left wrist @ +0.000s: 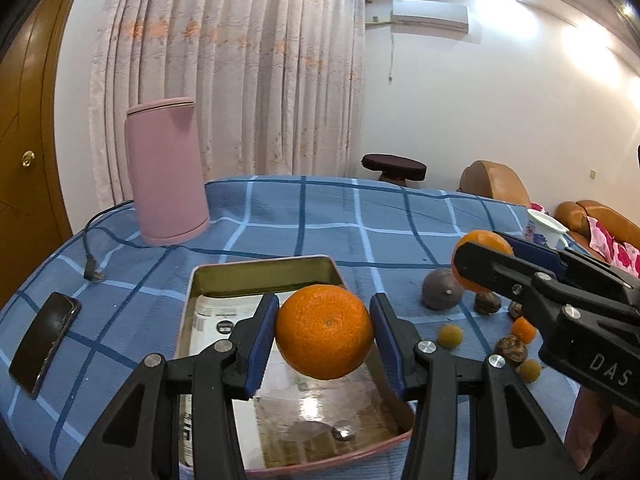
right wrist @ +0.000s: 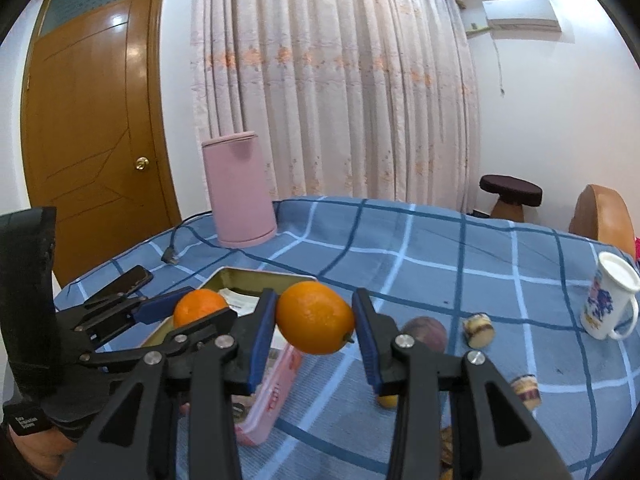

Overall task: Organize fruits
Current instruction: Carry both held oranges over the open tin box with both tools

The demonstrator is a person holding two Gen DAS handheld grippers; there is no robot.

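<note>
gripping orange [left wrist: 325, 331] over tin [left wrist: 200, 280], left gripper [left wrist: 325, 336] level.

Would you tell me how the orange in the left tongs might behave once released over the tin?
The orange is round, so it would probably roll on the tin's smooth floor. The raised walls should contain it. Held only at its sides by the left tongs, it looks firm.

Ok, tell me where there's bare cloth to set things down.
Free: the checked cloth between the pink canister, the tin tray and the white mug. Crowded: the small fruit cluster right of the tray, and the phone on its left.
</note>
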